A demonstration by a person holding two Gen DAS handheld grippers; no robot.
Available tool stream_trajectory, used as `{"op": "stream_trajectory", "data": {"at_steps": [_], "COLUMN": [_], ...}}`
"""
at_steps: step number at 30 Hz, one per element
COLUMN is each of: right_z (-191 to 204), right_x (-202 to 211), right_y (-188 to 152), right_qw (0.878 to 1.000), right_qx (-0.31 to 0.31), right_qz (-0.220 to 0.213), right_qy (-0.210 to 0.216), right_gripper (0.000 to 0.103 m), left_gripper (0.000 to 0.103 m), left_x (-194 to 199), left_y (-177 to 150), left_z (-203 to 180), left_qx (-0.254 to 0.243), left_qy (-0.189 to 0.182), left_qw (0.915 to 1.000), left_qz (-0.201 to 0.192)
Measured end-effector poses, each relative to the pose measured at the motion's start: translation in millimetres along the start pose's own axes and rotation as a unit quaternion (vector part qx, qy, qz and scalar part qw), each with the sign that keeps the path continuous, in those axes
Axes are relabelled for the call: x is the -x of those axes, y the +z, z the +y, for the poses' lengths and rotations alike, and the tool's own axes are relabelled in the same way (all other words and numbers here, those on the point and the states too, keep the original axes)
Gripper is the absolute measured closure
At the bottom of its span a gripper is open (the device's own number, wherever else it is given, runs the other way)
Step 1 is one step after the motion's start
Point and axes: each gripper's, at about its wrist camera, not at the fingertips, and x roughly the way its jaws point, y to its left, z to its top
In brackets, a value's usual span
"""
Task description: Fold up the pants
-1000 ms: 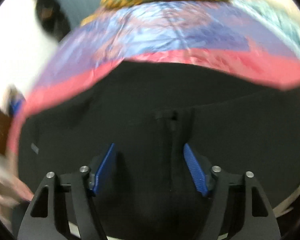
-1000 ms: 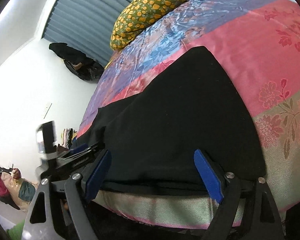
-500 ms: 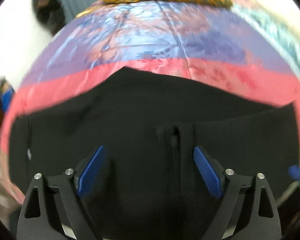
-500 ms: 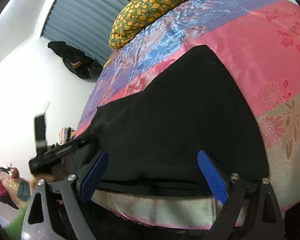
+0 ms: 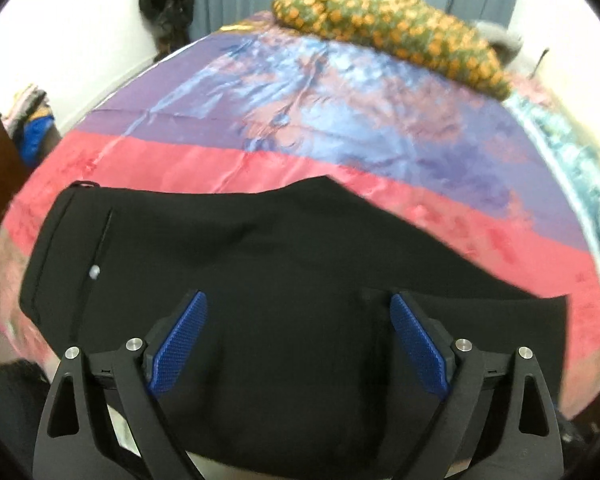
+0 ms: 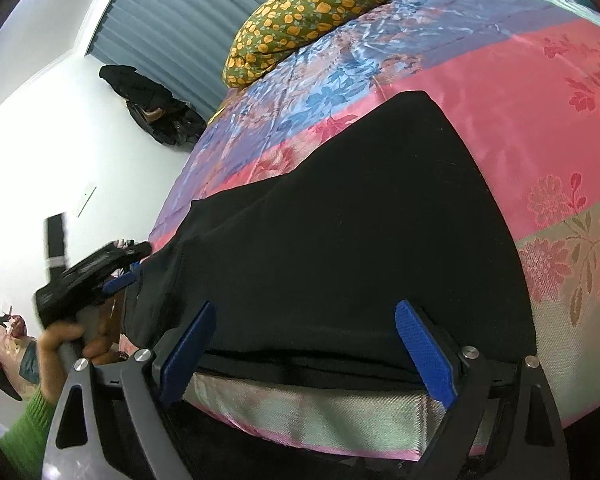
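From my left camera the black pants [image 5: 260, 264] lie flat on the bed's satin bedspread [image 5: 340, 128], spread across its pink band near the front edge. At the far left of the cloth I can see the waistband end, with a stitched pocket slit and a small pale button [image 5: 95, 271] beside it. The upper edge runs roughly level, rises to a blunt peak at mid-frame, then slopes down to a squared corner on the right. The fabric is matte and dark, with only faint creases. My left gripper [image 5: 300, 344] hangs over the cloth, its jaws having just been opening; they now stand wide, nothing pinched between the blue pads [image 5: 180, 344].

From my right camera the pants [image 6: 360, 240] read as a layered slab, its near edge showing stacked folds just above the pale green border of the bedspread [image 6: 520, 80]. The far end tapers to a rounded corner on the pink band. My right gripper [image 6: 308, 344] is also released, jaws just widened, straddling that near edge without clamping it. A yellow-flowered pillow [image 6: 312, 12] sits at the bed's head.
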Motion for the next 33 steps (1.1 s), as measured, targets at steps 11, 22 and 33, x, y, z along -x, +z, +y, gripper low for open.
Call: {"op": "stream_trajectory", "data": {"at_steps": [11, 22, 33], "right_z": [25.3, -0.2, -73.3], "right_x": [29.2, 42.2, -35.4], "right_y": [4.2, 12.6, 116.5], "right_qw": [0.997, 0.999, 0.982], "right_qx": [0.051, 0.011, -0.152], "right_qz": [-0.060, -0.022, 0.102], "right_qy": [-0.013, -0.046, -0.054], "right_gripper": [0.006, 0.021, 0.052], "left_gripper": [0.008, 0.004, 0.001], "left_x": [-34.1, -35.0, -37.7], "left_y": [-59.5, -66.1, -72.9], "left_z": [-30.4, -17.8, -10.7], "left_qx": [-0.110, -0.087, -0.090], "left_qy": [0.072, 0.027, -0.001], "left_qw": [0.9907, 0.9954, 0.9958], "left_qz": [0.036, 0.029, 0.014]}}
